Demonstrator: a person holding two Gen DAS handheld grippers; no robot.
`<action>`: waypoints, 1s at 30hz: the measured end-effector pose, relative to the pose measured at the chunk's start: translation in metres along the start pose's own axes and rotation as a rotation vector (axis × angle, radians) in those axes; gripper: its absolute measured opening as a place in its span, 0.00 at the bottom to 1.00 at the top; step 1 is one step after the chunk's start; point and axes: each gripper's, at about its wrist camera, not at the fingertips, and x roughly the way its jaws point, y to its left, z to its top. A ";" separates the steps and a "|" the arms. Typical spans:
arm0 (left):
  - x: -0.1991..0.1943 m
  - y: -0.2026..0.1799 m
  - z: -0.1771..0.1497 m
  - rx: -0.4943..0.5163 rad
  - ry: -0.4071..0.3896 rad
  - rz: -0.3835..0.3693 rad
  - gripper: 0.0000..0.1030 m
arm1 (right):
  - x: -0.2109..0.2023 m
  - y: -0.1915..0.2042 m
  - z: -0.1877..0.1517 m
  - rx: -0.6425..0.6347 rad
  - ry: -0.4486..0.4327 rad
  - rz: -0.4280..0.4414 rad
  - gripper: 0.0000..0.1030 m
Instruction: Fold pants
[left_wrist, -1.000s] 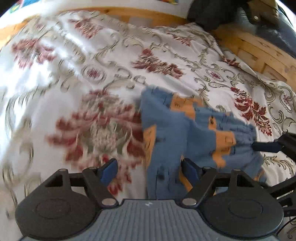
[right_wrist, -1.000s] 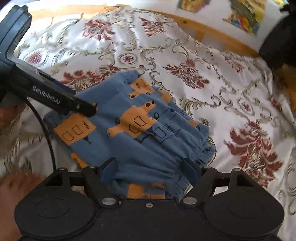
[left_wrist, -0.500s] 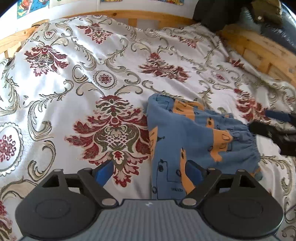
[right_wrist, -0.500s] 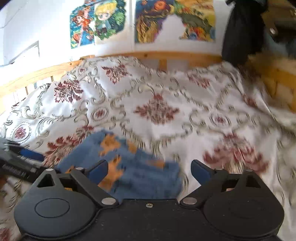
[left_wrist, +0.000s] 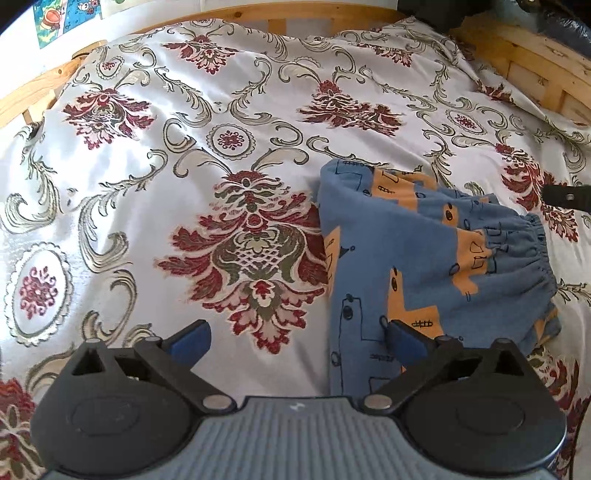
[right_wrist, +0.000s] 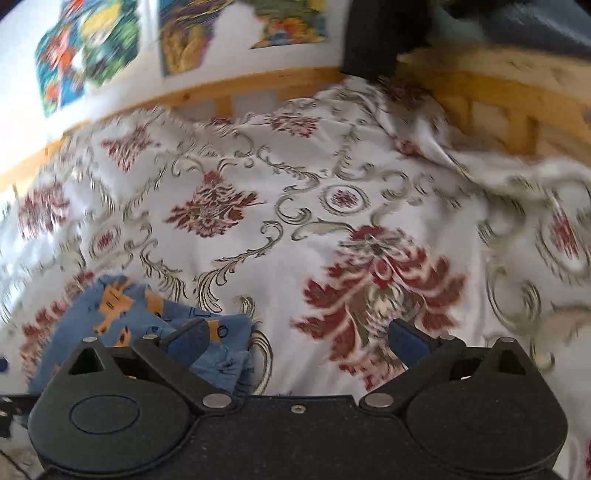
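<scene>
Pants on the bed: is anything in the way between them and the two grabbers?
Nothing visible is. The pants lie folded on the bedspread. The left gripper is open with one finger already above the cloth, and the right gripper is open just beside them, with bare bedspread between.

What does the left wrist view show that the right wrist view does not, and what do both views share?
Only the left wrist view shows the gathered waistband of the folded pants, sharply. Only the right wrist view shows the colourful posters in full on the wall, blurred. Both show the floral bedspread, the wooden bed frame, the pants, and their own jaws wide apart and empty.
</scene>
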 end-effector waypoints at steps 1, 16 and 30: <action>-0.002 0.000 0.001 0.007 0.000 0.006 1.00 | -0.002 -0.005 -0.002 0.023 0.015 0.016 0.99; 0.018 -0.001 0.041 0.059 -0.003 -0.247 1.00 | 0.052 -0.002 0.018 -0.221 0.055 0.496 0.99; 0.036 0.020 0.005 -0.264 0.045 -0.350 1.00 | 0.088 -0.011 0.007 0.023 0.177 0.587 0.83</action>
